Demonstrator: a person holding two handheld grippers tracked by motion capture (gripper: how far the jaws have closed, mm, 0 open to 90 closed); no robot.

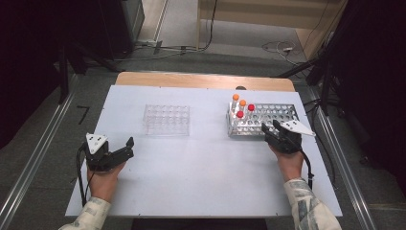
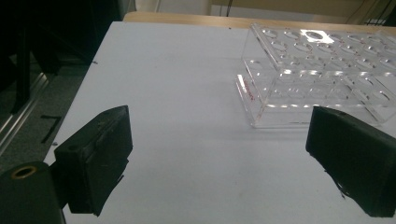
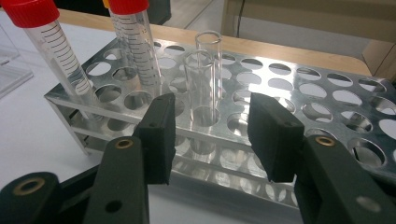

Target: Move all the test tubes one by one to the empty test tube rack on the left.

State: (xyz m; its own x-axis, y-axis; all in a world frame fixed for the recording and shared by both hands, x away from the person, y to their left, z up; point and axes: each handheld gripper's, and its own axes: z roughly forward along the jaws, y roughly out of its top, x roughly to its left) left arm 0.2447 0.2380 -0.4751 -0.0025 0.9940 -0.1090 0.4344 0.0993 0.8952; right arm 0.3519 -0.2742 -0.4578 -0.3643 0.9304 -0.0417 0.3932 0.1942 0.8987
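Note:
A metal tube rack stands at the table's right. In its left end are two orange-capped tubes and two red-capped tubes. My right gripper is at the rack's near edge, jaws partly apart. In the right gripper view the gripper frames an uncapped clear tube standing in the rack just beyond the pads, which touch nothing. Red-capped tubes stand to its left. My left gripper rests low at the table's left, open and holding nothing.
An empty clear plastic rack sits left of centre, ahead and to the right of the left gripper. The white tabletop has a wooden strip along its far edge. Cables lie on the floor beyond.

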